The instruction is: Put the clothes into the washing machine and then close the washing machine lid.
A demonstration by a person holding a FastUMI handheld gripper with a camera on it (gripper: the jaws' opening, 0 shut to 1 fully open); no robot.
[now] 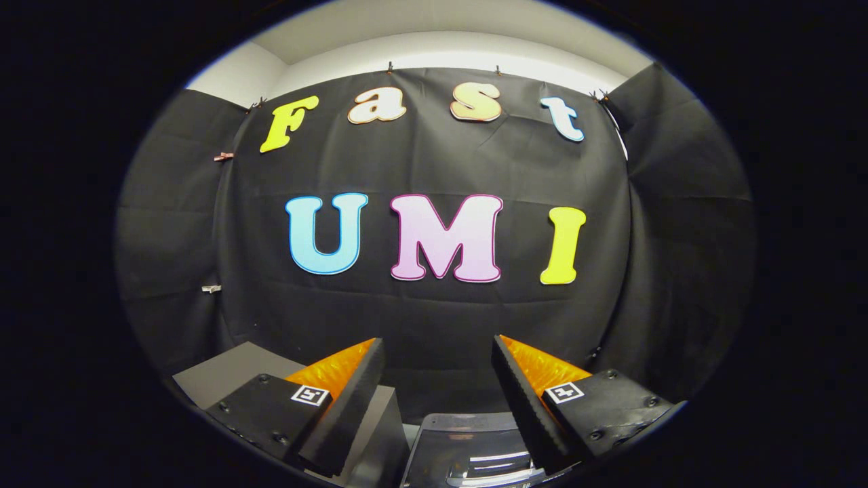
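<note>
Colours as I see them: my tool (437, 379), fingers apart with nothing between them, has black ribbed pads (349, 400), glossy orange finger backs and black mounts, each bearing a small black-and-white square marker. The washing machine lid (468, 447) below is dark grey, translucent, with white glints. The counter (227, 376) is plain grey.

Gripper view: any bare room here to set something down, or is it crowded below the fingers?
The gripper is open, nothing between its fingers. A bare grey surface lies beside the left finger. Low between the fingers a clear glossy lid-like panel takes the room.
</note>
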